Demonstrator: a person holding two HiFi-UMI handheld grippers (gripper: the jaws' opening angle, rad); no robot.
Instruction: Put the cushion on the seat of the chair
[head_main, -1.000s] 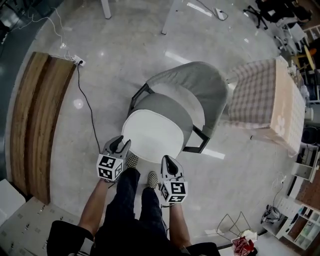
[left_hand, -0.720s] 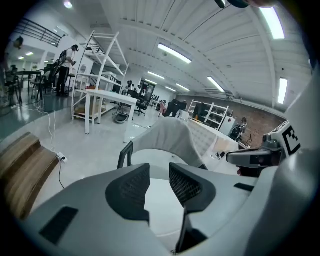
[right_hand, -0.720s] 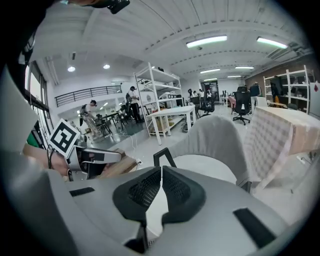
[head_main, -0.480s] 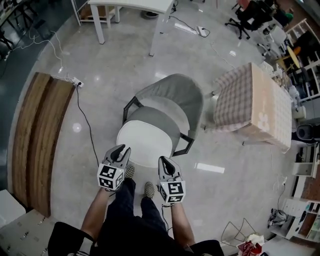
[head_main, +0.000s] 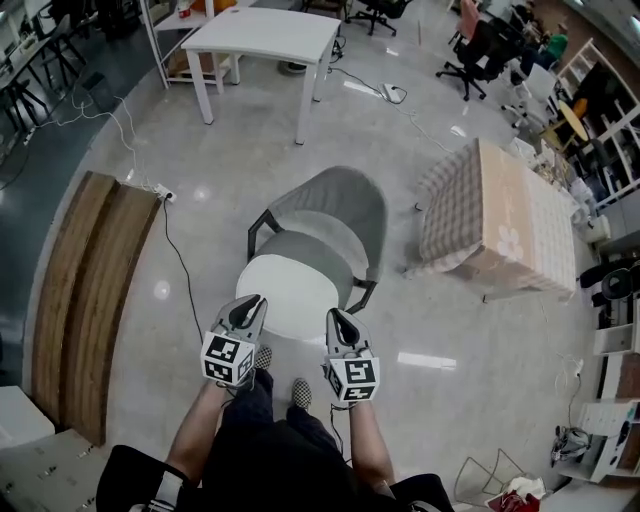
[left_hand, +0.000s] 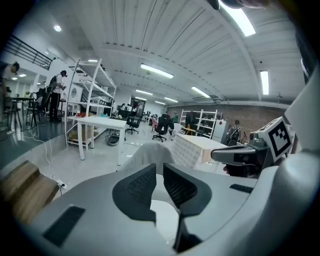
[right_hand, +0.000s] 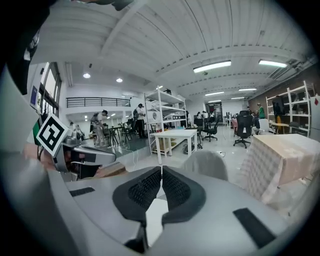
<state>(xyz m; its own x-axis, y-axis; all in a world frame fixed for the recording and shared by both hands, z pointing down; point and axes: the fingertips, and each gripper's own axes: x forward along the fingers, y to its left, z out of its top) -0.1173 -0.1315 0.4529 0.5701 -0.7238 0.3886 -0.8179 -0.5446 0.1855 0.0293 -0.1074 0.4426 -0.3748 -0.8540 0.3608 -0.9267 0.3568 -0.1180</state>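
The grey armchair (head_main: 330, 205) stands on the floor in the middle of the head view, with the round white cushion (head_main: 290, 295) lying flat on its seat. Both grippers hang in the air near the cushion's front edge, touching nothing. My left gripper (head_main: 247, 305) is closing, its jaws a narrow slit apart with nothing between them (left_hand: 160, 167). My right gripper (head_main: 338, 318) is shut and empty, its tips meeting (right_hand: 161, 172). Past the jaws, both gripper views show the chair back (left_hand: 150, 155) (right_hand: 207, 165) and a patch of white cushion (left_hand: 162, 210) (right_hand: 152, 215).
A table under a checked cloth (head_main: 500, 220) stands right of the chair. A white table (head_main: 265, 35) is beyond it. A wooden bench (head_main: 85, 290) runs along the left, with a power strip (head_main: 160, 190) and cable near it. The person's legs and shoes (head_main: 298, 392) are just below the grippers.
Both grippers have risen and drawn back from the cushion's front edge. The left jaws have narrowed. The head view has lifted and shows more of the room.
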